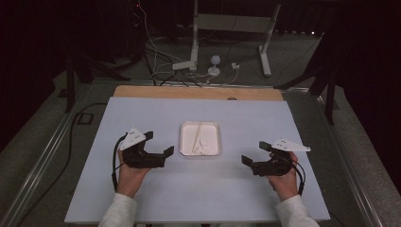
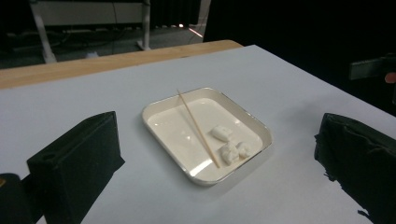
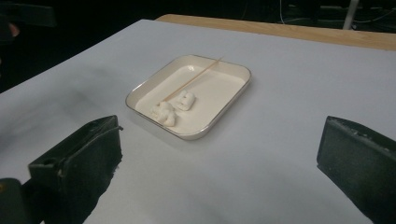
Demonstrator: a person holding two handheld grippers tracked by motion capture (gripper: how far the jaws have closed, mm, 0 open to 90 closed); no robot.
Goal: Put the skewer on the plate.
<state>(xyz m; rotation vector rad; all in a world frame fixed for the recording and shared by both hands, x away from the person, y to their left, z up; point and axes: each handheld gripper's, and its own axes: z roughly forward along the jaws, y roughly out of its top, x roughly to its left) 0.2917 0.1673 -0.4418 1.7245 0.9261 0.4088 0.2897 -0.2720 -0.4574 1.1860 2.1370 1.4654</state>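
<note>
Grippers (image 1: 159,143) (image 1: 253,153) wide beside tray (image 1: 215,126) with skewer (image 2: 198,128), marshmallows (image 2: 231,147)

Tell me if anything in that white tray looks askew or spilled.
Nothing is spilled. The thin wooden stick lies diagonally in the tray, its far end propped on the rim. Small white pieces sit clustered near one corner. Both grippers are open, away from it.

Both grippers held low, jaws spread, nothing between them.

The left gripper (image 1: 160,144) sat in the person's left hand (image 1: 130,172), its 2 jaws wide apart and pointing inward. The right gripper (image 1: 254,153) sat in the right hand (image 1: 283,179), jaws equally wide, facing the left. Both forearms entered from below in pale sleeves.
</note>
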